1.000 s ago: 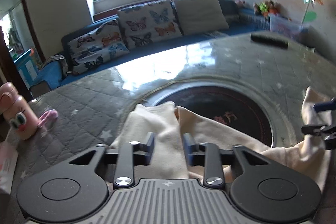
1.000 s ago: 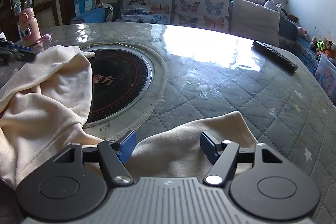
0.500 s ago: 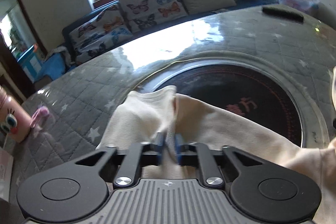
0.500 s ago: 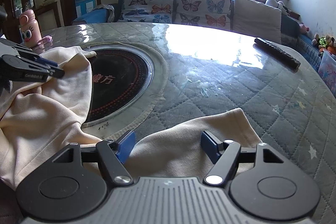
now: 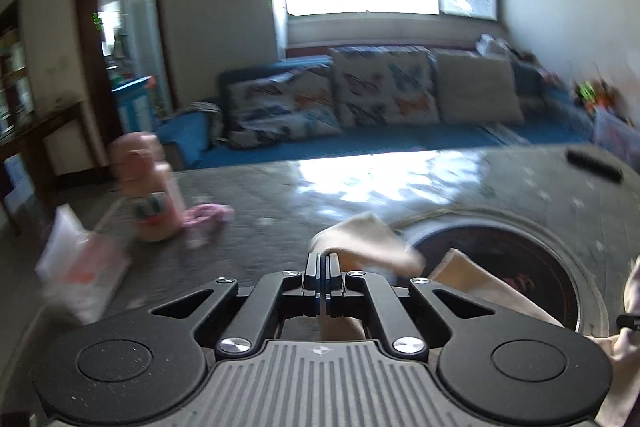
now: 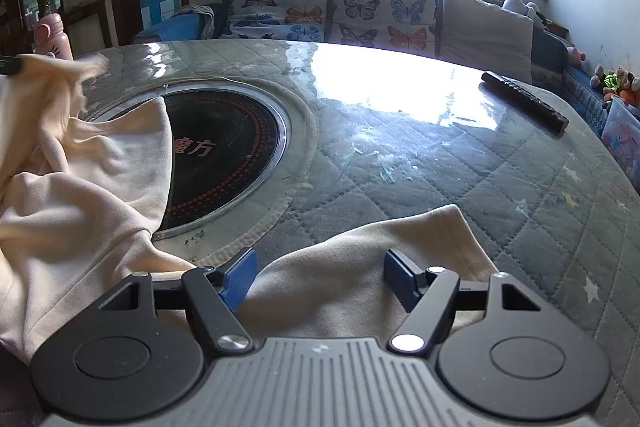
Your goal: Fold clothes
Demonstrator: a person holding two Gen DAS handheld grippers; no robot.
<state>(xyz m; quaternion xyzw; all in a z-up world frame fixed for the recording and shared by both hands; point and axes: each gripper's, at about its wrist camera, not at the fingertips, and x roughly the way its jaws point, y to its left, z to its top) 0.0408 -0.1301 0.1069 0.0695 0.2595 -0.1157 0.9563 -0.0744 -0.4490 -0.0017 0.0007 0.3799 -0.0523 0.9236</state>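
A cream garment (image 6: 76, 187) lies crumpled across the left of the round quilted table (image 6: 500, 187), partly over the dark round hotplate (image 6: 224, 155). My left gripper (image 5: 324, 261) is shut on a fold of the garment (image 5: 364, 243), which sticks up past the fingertips, lifted off the table. In the right wrist view that raised fold hangs at the far left edge. My right gripper (image 6: 320, 277) is open, low over another flap of the garment (image 6: 360, 259), with its blue pads (image 6: 240, 273) apart on either side of the flap.
A pink bottle (image 5: 150, 195) and a blurred white packet (image 5: 80, 267) stand at the table's left. A black remote (image 6: 524, 103) lies at the far right. A sofa with butterfly cushions (image 6: 352, 11) runs behind the table.
My left gripper shut on the cream fold, then rose and swung left, pulling the cloth up. The right gripper stayed put, open over its flap.
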